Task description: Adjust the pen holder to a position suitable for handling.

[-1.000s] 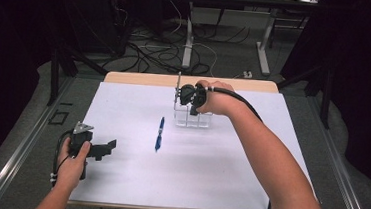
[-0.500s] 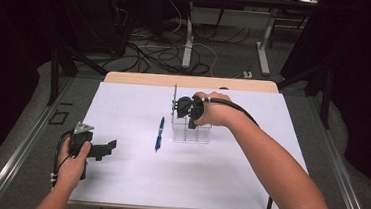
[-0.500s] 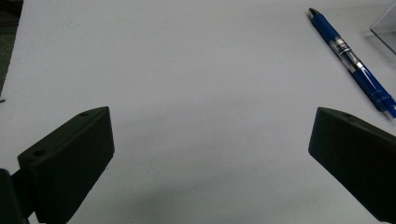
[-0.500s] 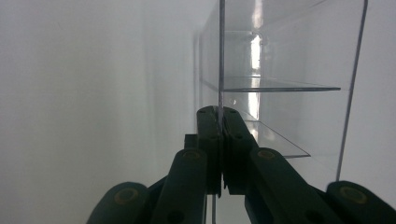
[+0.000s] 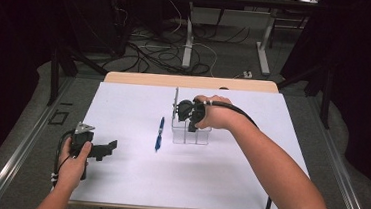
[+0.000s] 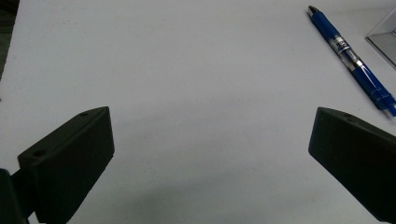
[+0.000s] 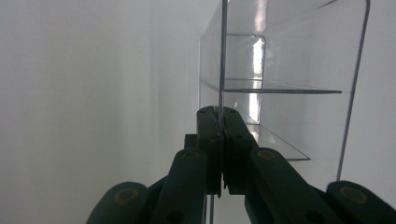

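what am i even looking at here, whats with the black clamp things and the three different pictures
A person sits at a table covered in white and holds a hand tool in each hand. Each tool has two black jaws that pinch, and a small camera riding on it.

The wide picture is taken from above the person's side of the table, looking forward and down. The left gripper sits near the table's left edge, and its own camera shows its jaws standing wide apart over bare white surface, with a blue pen lying off to one side.

The right gripper is at a clear plastic organizer in the middle of the table. Its camera shows the jaws pinched shut on one thin clear wall of that organizer, which has shelf-like dividers inside.

The pen lies just left of the organizer.
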Action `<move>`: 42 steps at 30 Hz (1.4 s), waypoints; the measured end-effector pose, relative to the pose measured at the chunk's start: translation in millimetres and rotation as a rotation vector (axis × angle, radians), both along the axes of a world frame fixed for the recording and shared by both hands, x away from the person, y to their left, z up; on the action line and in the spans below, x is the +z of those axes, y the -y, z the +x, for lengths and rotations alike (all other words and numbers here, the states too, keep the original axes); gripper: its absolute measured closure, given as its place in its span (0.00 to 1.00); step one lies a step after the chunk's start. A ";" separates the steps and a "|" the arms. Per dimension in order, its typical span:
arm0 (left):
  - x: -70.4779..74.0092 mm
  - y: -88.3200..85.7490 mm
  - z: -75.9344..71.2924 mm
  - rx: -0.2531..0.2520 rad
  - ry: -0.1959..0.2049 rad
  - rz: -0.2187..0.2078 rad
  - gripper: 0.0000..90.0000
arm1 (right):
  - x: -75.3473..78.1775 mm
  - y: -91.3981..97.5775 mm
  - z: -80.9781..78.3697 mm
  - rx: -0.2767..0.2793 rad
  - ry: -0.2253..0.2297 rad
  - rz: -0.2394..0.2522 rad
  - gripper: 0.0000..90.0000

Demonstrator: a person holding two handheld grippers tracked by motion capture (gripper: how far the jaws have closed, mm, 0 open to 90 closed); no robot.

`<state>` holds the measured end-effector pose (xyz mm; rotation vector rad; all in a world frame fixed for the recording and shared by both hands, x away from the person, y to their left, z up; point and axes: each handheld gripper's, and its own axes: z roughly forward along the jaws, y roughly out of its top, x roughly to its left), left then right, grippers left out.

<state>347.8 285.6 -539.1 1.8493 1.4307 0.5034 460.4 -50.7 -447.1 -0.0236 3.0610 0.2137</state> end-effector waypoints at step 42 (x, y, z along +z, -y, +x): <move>14.0 3.1 1.7 0.051 -0.006 -0.088 0.00 | 33.6 73.4 -54.4 -0.306 0.349 0.384 0.46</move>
